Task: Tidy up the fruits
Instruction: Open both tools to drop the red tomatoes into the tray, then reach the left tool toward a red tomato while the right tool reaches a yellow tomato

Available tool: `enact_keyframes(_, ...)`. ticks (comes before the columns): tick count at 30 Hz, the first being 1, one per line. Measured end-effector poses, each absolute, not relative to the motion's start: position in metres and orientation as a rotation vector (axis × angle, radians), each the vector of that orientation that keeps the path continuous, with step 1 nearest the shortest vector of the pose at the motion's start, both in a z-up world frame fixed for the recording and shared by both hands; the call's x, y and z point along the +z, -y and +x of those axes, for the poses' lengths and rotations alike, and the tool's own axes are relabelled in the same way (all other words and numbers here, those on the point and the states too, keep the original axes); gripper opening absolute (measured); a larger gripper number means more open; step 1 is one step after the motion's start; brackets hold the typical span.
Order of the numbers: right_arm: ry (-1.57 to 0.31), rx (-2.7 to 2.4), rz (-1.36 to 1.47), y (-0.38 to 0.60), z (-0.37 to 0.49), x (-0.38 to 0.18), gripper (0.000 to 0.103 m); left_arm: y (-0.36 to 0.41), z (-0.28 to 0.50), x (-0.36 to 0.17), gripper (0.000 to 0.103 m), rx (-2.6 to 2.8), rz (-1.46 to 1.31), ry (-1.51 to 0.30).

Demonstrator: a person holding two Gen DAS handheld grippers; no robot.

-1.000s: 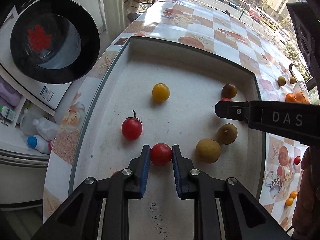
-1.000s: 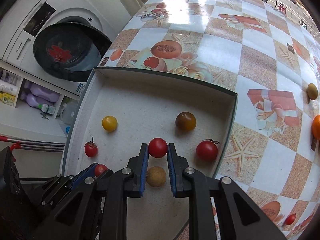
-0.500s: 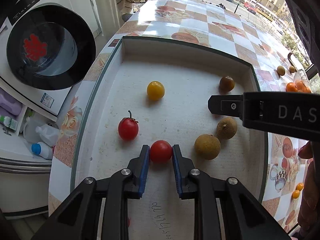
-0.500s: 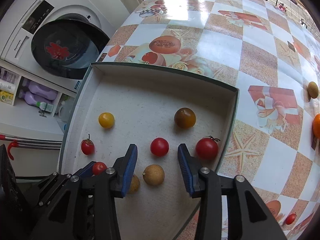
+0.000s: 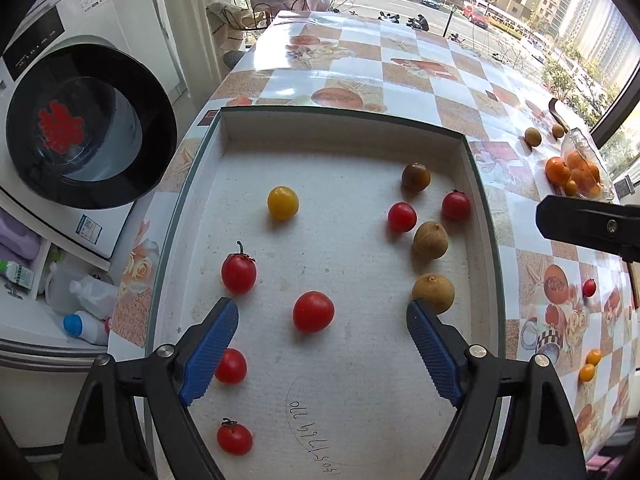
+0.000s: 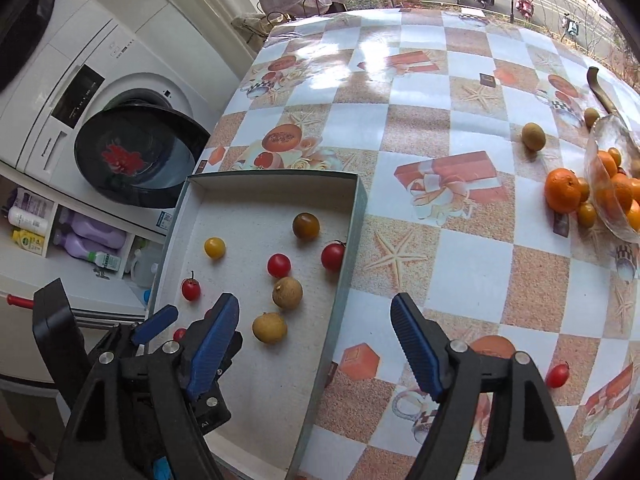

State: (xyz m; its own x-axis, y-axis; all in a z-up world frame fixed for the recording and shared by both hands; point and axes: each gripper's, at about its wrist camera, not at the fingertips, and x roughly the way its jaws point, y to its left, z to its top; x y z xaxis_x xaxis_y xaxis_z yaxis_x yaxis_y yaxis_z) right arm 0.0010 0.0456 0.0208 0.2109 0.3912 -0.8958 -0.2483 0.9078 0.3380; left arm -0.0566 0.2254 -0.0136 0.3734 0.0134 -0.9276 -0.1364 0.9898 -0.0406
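Left gripper (image 5: pixel 322 314), lower frame, jaws wide apart and empty, a red cherry tomato (image 5: pixel 313 311) lying loose between them in the white tray (image 5: pixel 478 200); right gripper (image 6: pixel 314 336), jaws likewise spread, nothing held, over the tray's right rim; yellow tomato (image 5: pixel 283 203) mid-frame; oranges (image 6: pixel 563 190) far right.

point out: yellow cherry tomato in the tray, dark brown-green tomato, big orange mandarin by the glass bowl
round yellow cherry tomato (image 5: pixel 283 203), left wrist view, centre of skin
dark brown-green round tomato (image 5: pixel 416 177), left wrist view, centre
large orange mandarin (image 6: pixel 563 189), right wrist view, middle of peel
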Motion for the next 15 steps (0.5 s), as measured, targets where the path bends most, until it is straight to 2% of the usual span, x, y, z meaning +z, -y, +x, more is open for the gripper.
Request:
enact_keyframes(7, -1.324, 0.264, 0.135, 0.032, -0.032, 0.008, 0.081, -0.197, -0.047, 0.01, 0.087, 0.038, -0.058, -1.161)
enact_keyframes(15, -1.387, 0.052, 0.173, 0.107, -0.08, -0.014, 0.081, -0.109, -0.031, 0.022, 0.087, -0.183, 0.055, -1.156)
